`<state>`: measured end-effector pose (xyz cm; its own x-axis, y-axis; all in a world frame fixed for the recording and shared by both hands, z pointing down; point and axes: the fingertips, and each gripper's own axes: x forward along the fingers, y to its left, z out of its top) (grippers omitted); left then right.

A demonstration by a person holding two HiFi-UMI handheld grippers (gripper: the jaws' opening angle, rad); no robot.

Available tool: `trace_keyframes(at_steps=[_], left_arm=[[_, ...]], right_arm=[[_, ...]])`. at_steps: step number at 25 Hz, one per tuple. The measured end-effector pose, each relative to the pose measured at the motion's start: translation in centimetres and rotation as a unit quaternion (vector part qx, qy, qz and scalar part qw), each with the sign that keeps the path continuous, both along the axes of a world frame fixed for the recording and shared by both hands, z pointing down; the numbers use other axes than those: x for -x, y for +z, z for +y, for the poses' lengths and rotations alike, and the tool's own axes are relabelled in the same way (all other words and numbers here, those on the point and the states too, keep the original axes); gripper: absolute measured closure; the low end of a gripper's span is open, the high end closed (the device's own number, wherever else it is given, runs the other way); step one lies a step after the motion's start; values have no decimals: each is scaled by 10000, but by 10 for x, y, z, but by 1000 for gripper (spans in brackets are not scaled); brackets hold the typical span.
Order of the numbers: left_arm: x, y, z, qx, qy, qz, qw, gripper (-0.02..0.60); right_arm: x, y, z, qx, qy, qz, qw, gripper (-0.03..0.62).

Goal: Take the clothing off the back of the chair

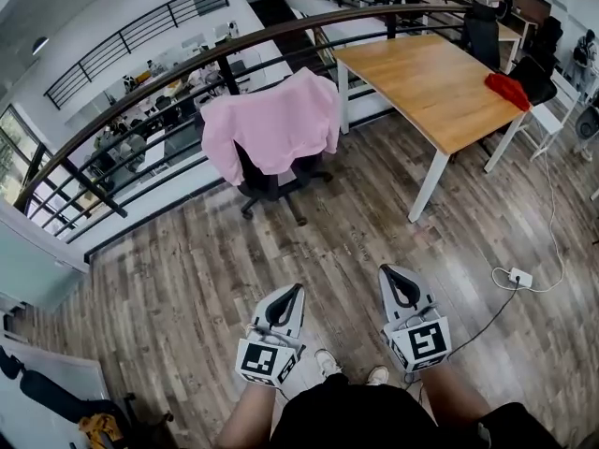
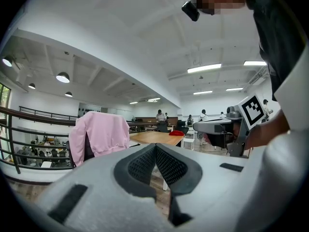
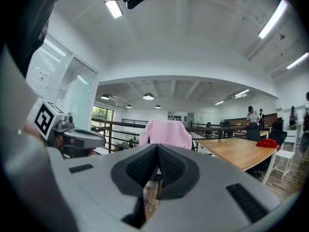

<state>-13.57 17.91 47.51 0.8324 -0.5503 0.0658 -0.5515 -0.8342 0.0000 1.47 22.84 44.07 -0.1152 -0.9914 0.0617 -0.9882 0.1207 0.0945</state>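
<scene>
**Shut Grippers Face Pink Garment Across the Floor**

The left gripper [image 1: 290, 295] and right gripper [image 1: 391, 276] are near, both pressed together and empty. They point level at the pink clothing [image 1: 271, 124], draped over the chair [image 1: 269, 185] well beyond, left of the wooden table [image 1: 430, 82]. Best approach: close in, spread the jaws, pinch both shoulders, lift straight up.

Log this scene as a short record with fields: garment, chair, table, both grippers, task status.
garment: pink clothing, draped over the chair's back
chair: black office chair, standing between the railing and the table
table: wooden table, with a red cloth on one corner
left: left gripper shut, nothing between its jaws, well short of the chair
right: right gripper shut, nothing between its jaws, well short of the chair
status: clothing not yet taken off
</scene>
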Motion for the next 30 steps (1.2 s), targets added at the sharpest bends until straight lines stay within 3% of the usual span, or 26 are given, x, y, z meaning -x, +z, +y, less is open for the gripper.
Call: trace_keyframes(at_steps=[6, 13, 22, 30], left_arm=[[30, -10, -42, -72, 9, 10, 10000, 565], [41, -8, -90, -67, -92, -15, 9999, 565], [15, -12, -173, -120, -358, -147, 9992, 565], [-33, -8, -244, -7, -702, -250, 9972, 565]], right_arm=[[27, -15, -33, -38, -155, 24, 9999, 589], [24, -20, -83, -12, -293, 13, 9996, 589], [-13, -15, -173, 23, -545, -33, 9985, 588], [-60, -16, -261, 61, -994, -39, 9950, 589]])
